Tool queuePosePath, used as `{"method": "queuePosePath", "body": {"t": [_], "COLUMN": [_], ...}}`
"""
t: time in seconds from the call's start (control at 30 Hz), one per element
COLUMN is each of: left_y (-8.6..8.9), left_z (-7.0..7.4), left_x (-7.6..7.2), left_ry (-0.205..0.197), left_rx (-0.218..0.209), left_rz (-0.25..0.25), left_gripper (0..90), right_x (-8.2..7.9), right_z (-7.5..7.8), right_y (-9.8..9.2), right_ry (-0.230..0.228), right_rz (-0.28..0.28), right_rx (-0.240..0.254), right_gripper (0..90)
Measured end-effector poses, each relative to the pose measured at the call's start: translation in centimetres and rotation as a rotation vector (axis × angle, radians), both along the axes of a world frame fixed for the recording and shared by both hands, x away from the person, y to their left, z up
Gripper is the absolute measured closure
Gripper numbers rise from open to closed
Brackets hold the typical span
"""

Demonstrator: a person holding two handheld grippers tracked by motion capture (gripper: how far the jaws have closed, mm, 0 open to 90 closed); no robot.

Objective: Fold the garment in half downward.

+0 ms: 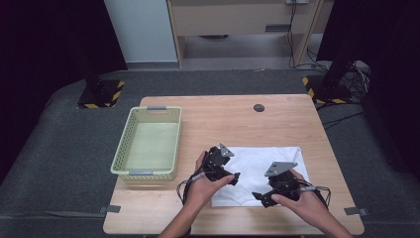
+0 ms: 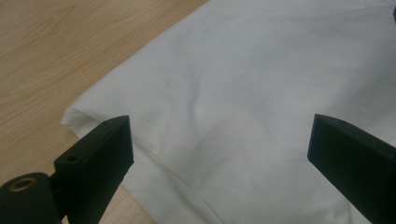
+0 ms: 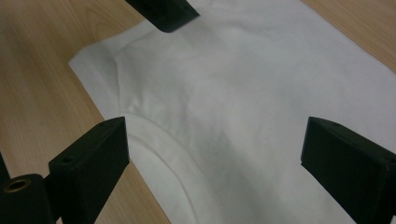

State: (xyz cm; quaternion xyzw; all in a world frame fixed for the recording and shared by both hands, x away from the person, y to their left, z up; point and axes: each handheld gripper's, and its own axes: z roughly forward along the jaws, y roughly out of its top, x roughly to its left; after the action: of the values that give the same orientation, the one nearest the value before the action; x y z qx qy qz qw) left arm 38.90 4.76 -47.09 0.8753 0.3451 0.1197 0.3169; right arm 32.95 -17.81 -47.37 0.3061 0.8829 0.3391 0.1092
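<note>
Right now you hold both tools above a white cloth (image 1: pixel 257 171) that lies flat on the near right part of the wooden table (image 1: pixel 218 116). Your left gripper (image 1: pixel 233 177) sits over the cloth's left edge, tips pointing toward the middle of the fabric, and in the left gripper view its jaws stand wide apart with nothing between them but the cloth lying below. Your right gripper (image 1: pixel 258 197) hangs over the near edge of the cloth, just right of the left one, tips pointing left; in the right gripper view its jaws are likewise spread, empty, with a folded hem of the cloth curving under the left jaw. Neither tool grips the fabric. A corner of the cloth shows in the left gripper view against bare wood. Off to the left on the table, well apart from the cloth, stands a pale green basket (image 1: pixel 123 148) with a perforated wall. Near the far edge of the table a small dark round disc (image 1: pixel 258 107) sits in the wood.
</note>
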Motion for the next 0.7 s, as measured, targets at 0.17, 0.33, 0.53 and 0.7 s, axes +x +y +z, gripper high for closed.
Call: {"method": "queuePosePath", "body": {"t": [0.17,0.33,0.53,0.7], "left_y": [0.2,0.6,1.2,1.2], "left_z": [0.2,0.5,1.0,1.0], "left_x": [0.9,1.5,2.3,2.9], "left_ry": [-0.01,-0.022,-0.016,-0.012], "left_rx": [-0.005,-0.015,-0.066,-0.061], "left_rz": [0.014,0.025,0.044,0.022], "left_gripper": [6.6,7.1,7.6,7.5], "right_x": [0.2,0.1,0.0,-0.1], "right_z": [0.5,0.4,0.3,0.0], "right_y": [1.9,4.0,5.8,7.0], "right_ry": [0.0,0.023,0.014,0.018], "right_rz": [0.035,0.08,0.106,0.129], "right_rx": [0.016,0.009,0.017,0.019], "right_gripper": [9.0,6.3,5.3,7.7]}}
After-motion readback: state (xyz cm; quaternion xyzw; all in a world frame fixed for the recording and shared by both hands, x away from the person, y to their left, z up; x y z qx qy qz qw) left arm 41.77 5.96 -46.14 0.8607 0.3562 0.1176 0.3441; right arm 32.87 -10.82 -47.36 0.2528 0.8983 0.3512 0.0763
